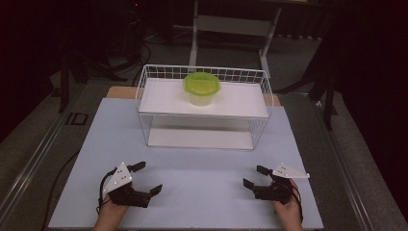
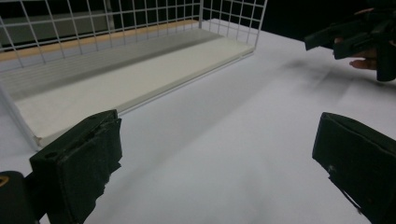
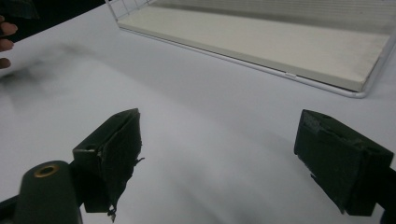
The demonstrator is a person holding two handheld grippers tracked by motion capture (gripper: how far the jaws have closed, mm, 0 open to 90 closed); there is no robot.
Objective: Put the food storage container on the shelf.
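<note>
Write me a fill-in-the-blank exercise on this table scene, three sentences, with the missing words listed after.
1. The container with the green lid stands on the ____ shelf of the white wire rack.
2. The left gripper and the right gripper both have their jaws ____, with nothing between them.
3. Both grippers sit on the table on the side of the rack nearer the ____.

Missing words: upper; open; person
</note>
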